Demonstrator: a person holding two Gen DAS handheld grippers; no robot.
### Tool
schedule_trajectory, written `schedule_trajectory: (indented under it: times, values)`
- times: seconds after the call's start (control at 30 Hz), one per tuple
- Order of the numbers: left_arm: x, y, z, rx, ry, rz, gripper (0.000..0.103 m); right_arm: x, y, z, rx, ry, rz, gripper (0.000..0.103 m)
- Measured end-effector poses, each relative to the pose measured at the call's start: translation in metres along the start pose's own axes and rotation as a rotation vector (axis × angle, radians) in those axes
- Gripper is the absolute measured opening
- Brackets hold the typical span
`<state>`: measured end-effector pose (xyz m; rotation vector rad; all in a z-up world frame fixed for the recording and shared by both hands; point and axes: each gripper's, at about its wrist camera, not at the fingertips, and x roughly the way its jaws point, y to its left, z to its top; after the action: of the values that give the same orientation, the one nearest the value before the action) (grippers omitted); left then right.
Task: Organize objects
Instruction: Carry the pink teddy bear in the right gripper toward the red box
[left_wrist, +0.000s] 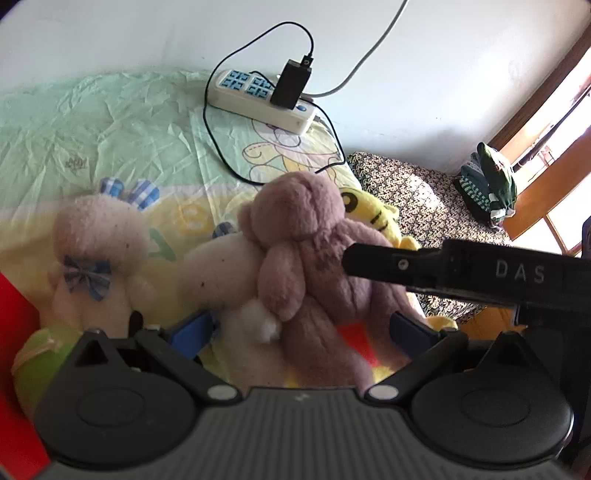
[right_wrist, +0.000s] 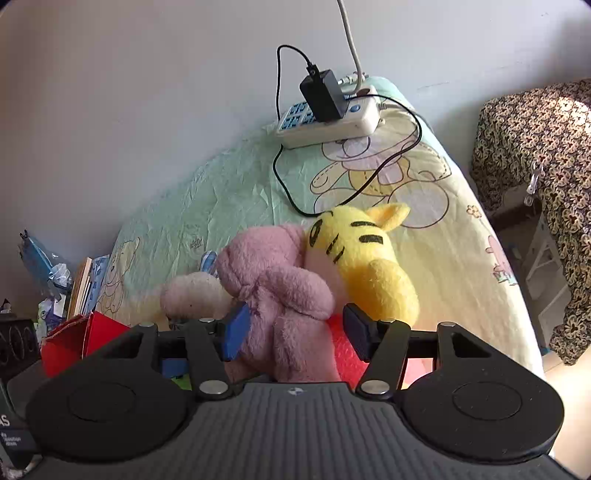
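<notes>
Bed: pastel green and yellow cartoon-bear sheet (right_wrist: 236, 184), against a white wall.
Toys: fuzzy mauve-pink plush bear (right_wrist: 280, 280) in the middle of the pile on the sheet; yellow plush tiger with black stripes (right_wrist: 369, 258) pressed against one side of it, cream plush bunny with a blue checked bow (left_wrist: 92, 251) on the other.
Right gripper (right_wrist: 295, 332): blue pads flank the mauve bear's body; left pad touches the fur, right pad sits at its edge (a firm clamp cannot be told).
Left gripper (left_wrist: 306, 328): jaws spread wide, released, around the bunny's and bear's lower parts; neither pad presses.
Behind: white power strip with blue sockets (left_wrist: 255, 96), black adapter (left_wrist: 291, 85) plugged in, black cable (right_wrist: 291, 192) trailing over the sheet.
Left edge: red box (right_wrist: 74, 343).
</notes>
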<state>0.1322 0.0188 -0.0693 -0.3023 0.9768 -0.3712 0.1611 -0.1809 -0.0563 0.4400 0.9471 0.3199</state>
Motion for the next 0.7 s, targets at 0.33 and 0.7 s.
schedule_trajectory:
  times: [0.33, 0.7]
  values:
    - [0.007, 0.001, 0.006, -0.002, -0.019, -0.097, 0.085, 0.008, -0.002, -0.005, 0.043, 0.010, 0.080, 0.048]
    - [-0.044, -0.018, -0.002, 0.033, -0.127, -0.069, 0.083, -0.025, 0.015, -0.014, 0.062, -0.033, 0.223, 0.042]
